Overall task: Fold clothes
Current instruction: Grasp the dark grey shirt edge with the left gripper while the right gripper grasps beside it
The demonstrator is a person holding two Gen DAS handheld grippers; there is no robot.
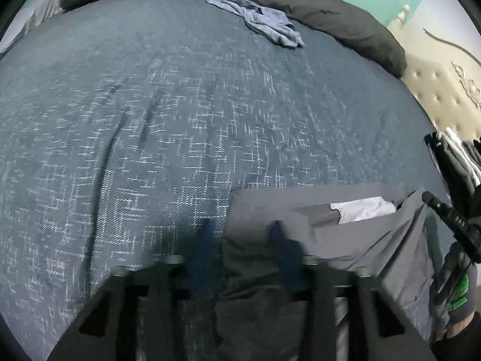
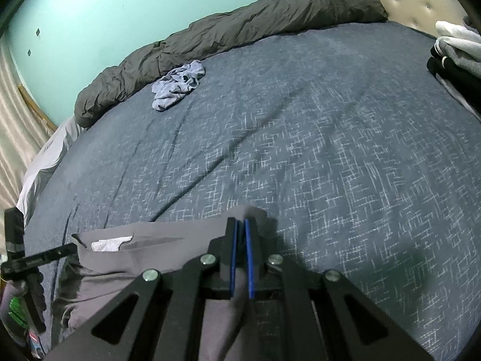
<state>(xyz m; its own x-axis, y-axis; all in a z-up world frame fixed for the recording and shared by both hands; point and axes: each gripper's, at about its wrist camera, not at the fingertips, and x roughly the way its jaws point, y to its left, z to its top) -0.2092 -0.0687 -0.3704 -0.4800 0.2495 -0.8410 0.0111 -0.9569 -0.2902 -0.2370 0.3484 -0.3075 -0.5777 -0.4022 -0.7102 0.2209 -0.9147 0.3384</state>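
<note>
A grey garment [image 1: 345,234] with a white lining [image 1: 363,207] lies at the near edge of the bed's blue patterned cover [image 1: 180,120]. My left gripper [image 1: 242,230] is blurred; its blue pads stand apart over the garment's left corner, with dark grey cloth lying between them and no pinch showing. My right gripper [image 2: 240,225] is shut on the grey garment [image 2: 135,258] at its right corner, where cloth runs up between the blue pads. Each gripper shows at the edge of the other's view: the right gripper [image 1: 445,210] and the left gripper [image 2: 39,255].
A crumpled light blue garment [image 1: 264,21] [image 2: 177,85] lies far across the bed by a rolled dark grey duvet [image 1: 330,9] [image 2: 240,30]. A stack of folded clothes [image 1: 460,156] [image 2: 454,57] sits at the right near the tufted headboard [image 1: 436,84].
</note>
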